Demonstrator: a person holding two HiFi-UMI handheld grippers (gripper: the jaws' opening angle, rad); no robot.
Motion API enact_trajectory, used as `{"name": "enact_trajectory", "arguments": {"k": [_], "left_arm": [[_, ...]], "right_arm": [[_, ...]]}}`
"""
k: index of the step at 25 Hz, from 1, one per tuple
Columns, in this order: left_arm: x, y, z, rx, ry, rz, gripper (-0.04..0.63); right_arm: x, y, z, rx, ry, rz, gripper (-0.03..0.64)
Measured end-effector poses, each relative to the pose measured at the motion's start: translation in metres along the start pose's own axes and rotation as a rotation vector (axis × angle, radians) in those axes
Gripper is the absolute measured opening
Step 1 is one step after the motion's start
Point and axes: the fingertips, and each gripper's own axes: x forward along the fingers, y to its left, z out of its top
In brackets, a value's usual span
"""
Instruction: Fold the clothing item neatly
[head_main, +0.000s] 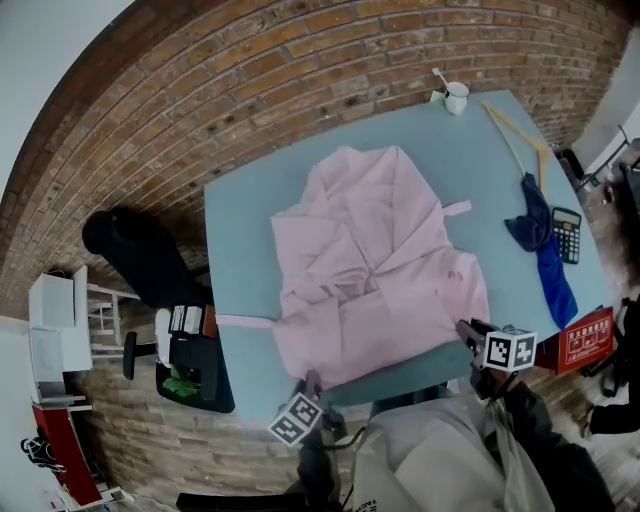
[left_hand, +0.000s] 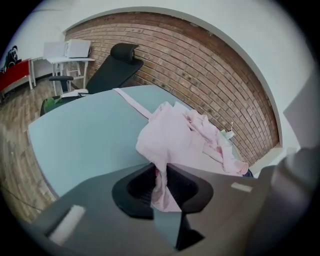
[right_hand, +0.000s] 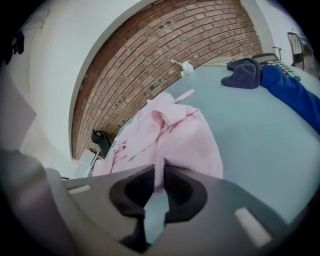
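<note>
Firmly in both jaws: pink robe (head_main: 375, 265)

The pink robe (head_main: 370, 270) is soft, matt cloth, rumpled in folds. The tabletop (head_main: 240, 250) looks smooth and matt. The brick wall (head_main: 250, 90) is rough, the hanger (head_main: 515, 127) bare wood, the cup (head_main: 457, 98) glossy white, the blue garment (head_main: 553, 268) matt cloth.
</note>
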Motion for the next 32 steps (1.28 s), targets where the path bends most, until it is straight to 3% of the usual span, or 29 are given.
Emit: {"name": "enact_trajectory", "arguments": {"k": [6, 10, 16, 19, 23, 27, 32], "left_arm": [[-0.050, -0.002, -0.055, -0.033, 0.024, -0.008, 0.072], [-0.078, -0.018, -0.057, -0.127, 0.028, -0.095, 0.071], [-0.075, -0.068, 0.049, -0.021, -0.124, -0.218, 0.067], [-0.047, -0.086, 0.106, -0.028, -0.190, -0.242, 0.066], [0.000, -0.096, 0.162, 0.007, -0.250, -0.175, 0.066], [0.042, -0.107, 0.204, 0.189, -0.304, -0.020, 0.066], [0.080, -0.128, 0.250, 0.226, -0.342, 0.004, 0.066]], "right_arm": [[-0.054, -0.011, -0.042, -0.044, 0.036, 0.029, 0.043], [-0.086, 0.001, -0.041, -0.088, 0.028, 0.078, 0.043], [-0.086, 0.052, 0.059, -0.203, -0.076, 0.183, 0.041], [-0.058, 0.070, 0.119, -0.233, -0.130, 0.192, 0.041], [-0.013, 0.080, 0.182, -0.222, -0.203, 0.151, 0.040], [0.038, 0.078, 0.224, -0.282, -0.252, 0.008, 0.035], [0.089, 0.076, 0.262, -0.262, -0.274, -0.018, 0.035]]}}
